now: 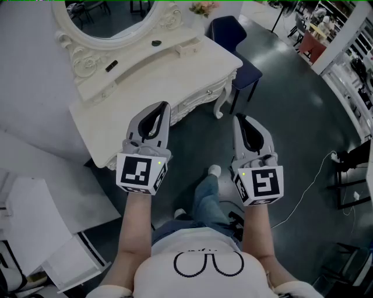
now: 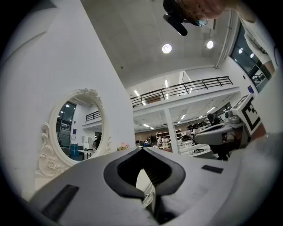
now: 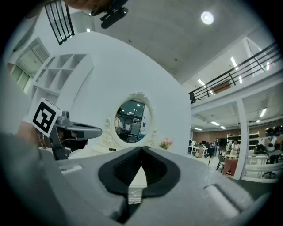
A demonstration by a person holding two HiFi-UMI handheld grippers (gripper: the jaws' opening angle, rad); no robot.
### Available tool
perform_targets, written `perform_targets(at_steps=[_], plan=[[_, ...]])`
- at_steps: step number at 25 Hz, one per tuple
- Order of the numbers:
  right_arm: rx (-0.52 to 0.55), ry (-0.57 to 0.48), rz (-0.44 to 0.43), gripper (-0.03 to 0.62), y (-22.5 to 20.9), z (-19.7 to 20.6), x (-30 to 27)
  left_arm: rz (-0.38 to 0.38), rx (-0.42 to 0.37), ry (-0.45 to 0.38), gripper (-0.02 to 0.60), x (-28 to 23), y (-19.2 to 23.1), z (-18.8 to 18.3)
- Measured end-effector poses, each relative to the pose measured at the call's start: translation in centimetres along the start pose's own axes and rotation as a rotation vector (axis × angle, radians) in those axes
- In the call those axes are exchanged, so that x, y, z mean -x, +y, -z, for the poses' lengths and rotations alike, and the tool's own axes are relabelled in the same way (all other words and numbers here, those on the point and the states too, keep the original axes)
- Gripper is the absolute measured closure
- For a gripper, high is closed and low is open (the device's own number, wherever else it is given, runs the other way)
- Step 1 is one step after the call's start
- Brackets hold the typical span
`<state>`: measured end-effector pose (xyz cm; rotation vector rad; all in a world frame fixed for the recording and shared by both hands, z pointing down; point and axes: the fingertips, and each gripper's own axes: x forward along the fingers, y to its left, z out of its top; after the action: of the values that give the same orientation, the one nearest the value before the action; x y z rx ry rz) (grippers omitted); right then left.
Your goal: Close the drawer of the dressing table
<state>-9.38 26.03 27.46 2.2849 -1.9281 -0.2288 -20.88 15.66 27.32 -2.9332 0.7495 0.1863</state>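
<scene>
Cream-white and carved, the wooden dressing table (image 1: 93, 131) with its oval mirror (image 1: 111, 14) fills the upper left of the head view. Its worktop (image 1: 175, 58) has a long front edge, which runs from the lower left up to the right corner. Under this edge, toward the right corner, sits the ornamented white drawer (image 1: 197, 102), and its long axis goes along the same edge. How far it stands out I cannot tell from above.

The grey left tongs (image 1: 165, 106) and the grey right tongs (image 1: 238, 118) are both clenched, tips together, with nothing between them. Both point about level at the front of the table. The drawer face lies ahead and between them: right of the left tips, left of the right tips. The left tongs are nearer, just beside the front edge. The right tongs are apart from it, over the dark floor (image 1: 291, 116) near the curved leg (image 1: 220, 107).

In my judgement the push must go straight across the drawer's long axis, toward the mirror, and the left hand is better placed for it.
</scene>
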Motion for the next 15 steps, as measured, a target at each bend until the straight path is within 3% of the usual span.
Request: perform_targets(at_steps=[7, 15], plan=[[0.002, 0.003, -0.038, 0.592, -1.6, 0.6, -2.3, -0.002, -0.015, 0.005, 0.584, -2.6, 0.2, 0.4], [-0.029, 0.007, -0.090, 0.592, -6.3, 2.6, -9.2, -0.041, -0.005, 0.027, 0.583, -9.5, 1.9, 2.4]])
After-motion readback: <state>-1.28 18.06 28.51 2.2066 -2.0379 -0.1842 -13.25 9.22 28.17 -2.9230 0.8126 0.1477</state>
